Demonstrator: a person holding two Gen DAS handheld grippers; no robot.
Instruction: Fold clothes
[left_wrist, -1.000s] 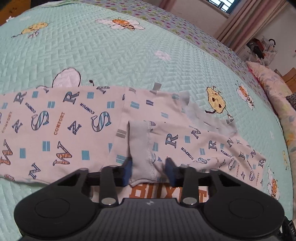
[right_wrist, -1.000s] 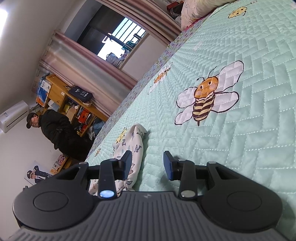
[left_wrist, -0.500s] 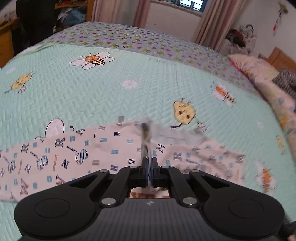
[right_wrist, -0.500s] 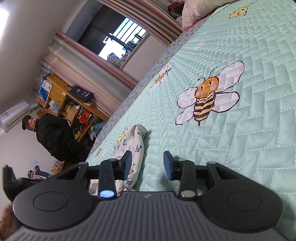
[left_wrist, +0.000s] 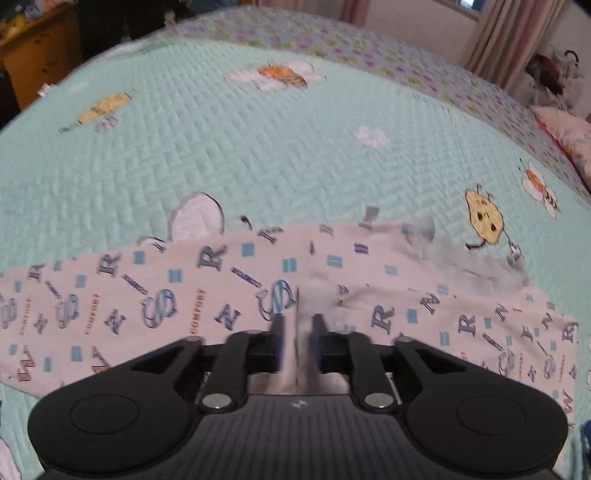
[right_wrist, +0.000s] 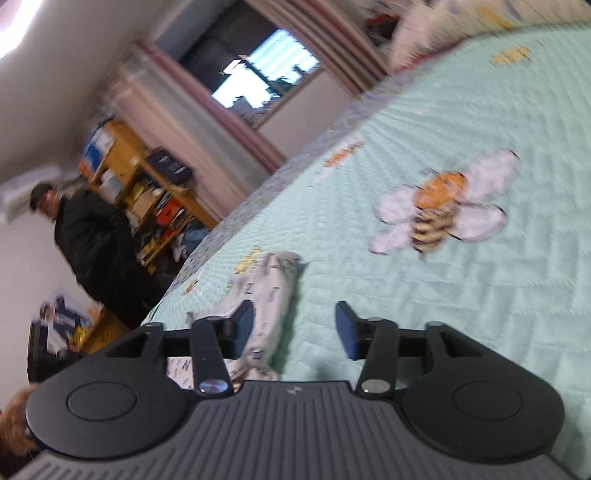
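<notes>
With my left tool (left_wrist: 298, 334) just reopened around the grey fold rising between its pads and my right tool (right_wrist: 294, 330) just widened, empty, I regrip the pants (left_wrist: 221, 295) spread ahead on the bed (left_wrist: 258, 155) before folding.

Both the left gripper (left_wrist: 297, 338) and right gripper (right_wrist: 295, 328) apparently reopened wider.
</notes>
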